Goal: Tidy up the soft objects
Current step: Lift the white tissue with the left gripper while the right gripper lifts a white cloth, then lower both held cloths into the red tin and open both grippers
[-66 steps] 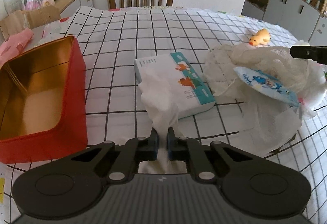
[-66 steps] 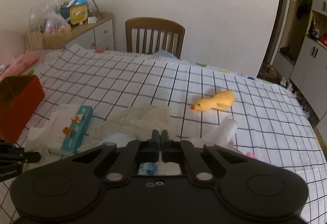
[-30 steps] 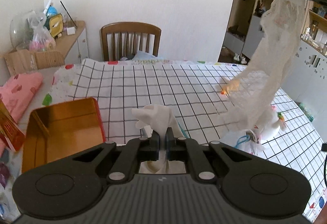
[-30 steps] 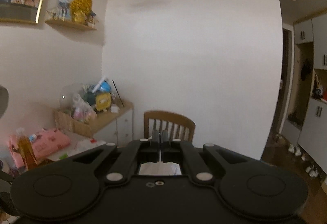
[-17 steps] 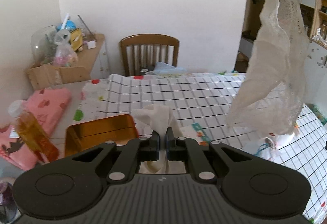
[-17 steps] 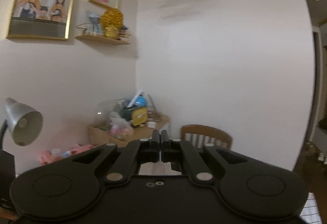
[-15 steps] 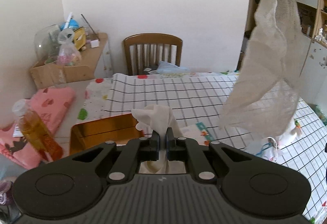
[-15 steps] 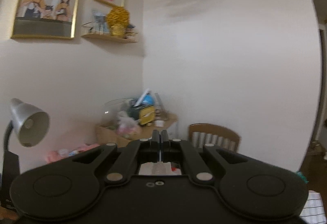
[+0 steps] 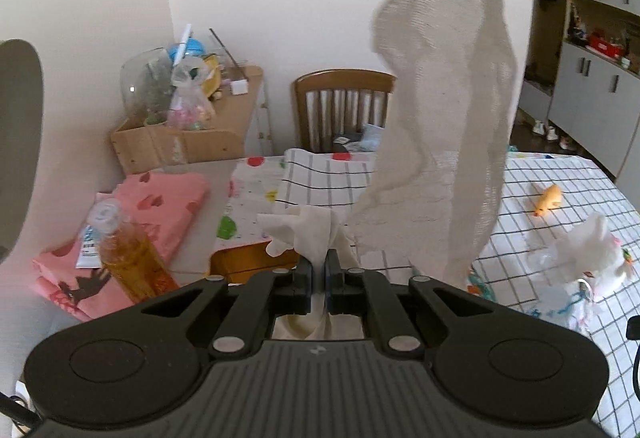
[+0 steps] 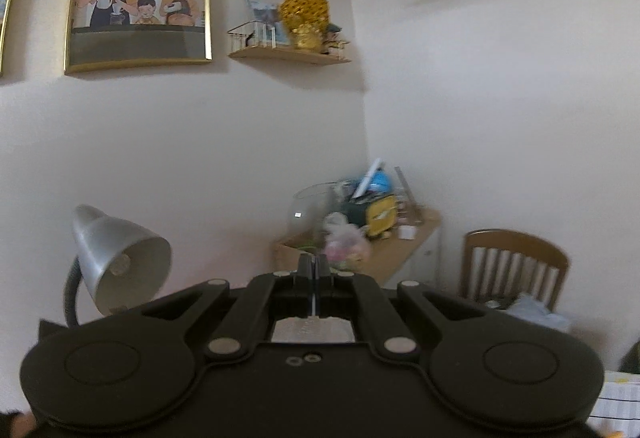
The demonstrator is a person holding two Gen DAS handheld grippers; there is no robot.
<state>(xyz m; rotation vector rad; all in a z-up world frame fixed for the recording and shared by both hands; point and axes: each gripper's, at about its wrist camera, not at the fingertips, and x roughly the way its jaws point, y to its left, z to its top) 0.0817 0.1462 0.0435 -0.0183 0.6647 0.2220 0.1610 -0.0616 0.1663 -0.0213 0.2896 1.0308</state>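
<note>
My left gripper (image 9: 318, 270) is shut on a white tissue (image 9: 308, 234) and holds it high above the table. My right gripper (image 10: 315, 267) is shut on a white mesh cloth (image 9: 444, 98). In the left wrist view the cloth hangs from the top right down toward the table. In the right wrist view only a strip of the cloth (image 10: 312, 330) shows behind the jaws. The gold inside of the red tin (image 9: 252, 262) shows just beyond my left fingers. A yellow duck toy (image 9: 547, 199) lies on the checked tablecloth (image 9: 532, 238).
A bottle of amber liquid (image 9: 128, 258) and pink folded cloth (image 9: 160, 198) lie at the left. A white plush toy and wipes pack (image 9: 580, 270) sit at the right. A wooden chair (image 9: 344, 106) stands behind the table. A desk lamp (image 10: 116, 262) is close on the left.
Both grippers have risen well above the table with the tissue and the mesh cloth. The mesh cloth has swung left, closer to my left gripper. The right view has turned toward the wall.
</note>
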